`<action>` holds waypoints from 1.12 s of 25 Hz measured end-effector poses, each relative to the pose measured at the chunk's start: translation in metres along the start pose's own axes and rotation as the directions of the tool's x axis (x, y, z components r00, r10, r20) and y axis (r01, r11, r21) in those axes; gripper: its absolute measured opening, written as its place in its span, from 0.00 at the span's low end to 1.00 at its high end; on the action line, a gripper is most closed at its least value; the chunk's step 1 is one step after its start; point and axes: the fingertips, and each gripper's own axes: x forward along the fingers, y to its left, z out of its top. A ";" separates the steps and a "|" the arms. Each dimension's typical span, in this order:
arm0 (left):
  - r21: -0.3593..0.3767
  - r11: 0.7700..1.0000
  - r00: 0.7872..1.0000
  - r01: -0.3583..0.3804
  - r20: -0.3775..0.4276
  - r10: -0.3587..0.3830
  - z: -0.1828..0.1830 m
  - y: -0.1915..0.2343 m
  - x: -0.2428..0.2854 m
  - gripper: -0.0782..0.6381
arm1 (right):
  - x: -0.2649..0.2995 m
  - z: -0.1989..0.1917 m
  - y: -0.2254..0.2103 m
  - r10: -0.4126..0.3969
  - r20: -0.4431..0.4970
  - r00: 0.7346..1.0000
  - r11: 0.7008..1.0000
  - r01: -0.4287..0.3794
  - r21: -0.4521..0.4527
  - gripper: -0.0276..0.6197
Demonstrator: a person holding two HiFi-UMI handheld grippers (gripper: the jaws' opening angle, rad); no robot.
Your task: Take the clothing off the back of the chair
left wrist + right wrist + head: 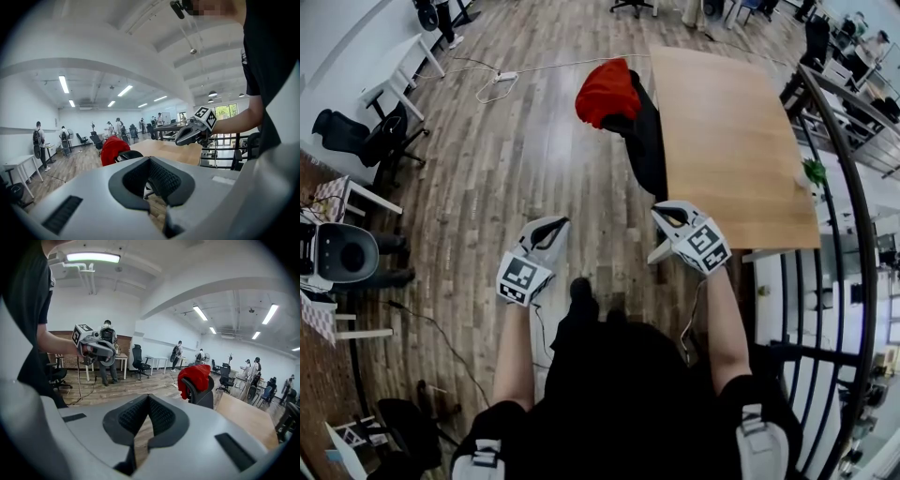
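Head view shows the red clothing [605,91] draped over the back of the black chair [649,145] at the wooden table's [731,141] left edge, well ahead of the left gripper [555,225] and right gripper [664,214], both pressed together and empty.

The red clothing [606,91] at 12 o'clock is soft matt cloth. The desk [731,141] is smooth pale wood, and the floor [516,169] is streaky wood planks with a slight sheen. The left tool [551,225] and right tool [667,216] are matt grey plastic with ribbed black pads [161,178].
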 end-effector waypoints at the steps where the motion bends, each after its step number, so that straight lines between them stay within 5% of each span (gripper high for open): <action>1: 0.000 1.000 1.000 -0.004 0.004 0.004 0.000 0.004 0.001 0.11 | 0.003 0.001 -0.002 -0.001 -0.001 1.000 1.000 0.001 -0.002 0.04; 10: 0.001 1.000 0.999 0.010 0.033 -0.010 -0.003 0.057 0.031 0.11 | 0.037 0.008 -0.035 -0.033 -0.027 0.999 0.999 0.032 -0.017 0.04; 28: 0.009 0.988 0.987 0.156 0.047 -0.156 -0.012 0.225 0.122 0.11 | 0.158 0.040 -0.136 -0.174 -0.107 0.979 0.982 0.180 0.053 0.04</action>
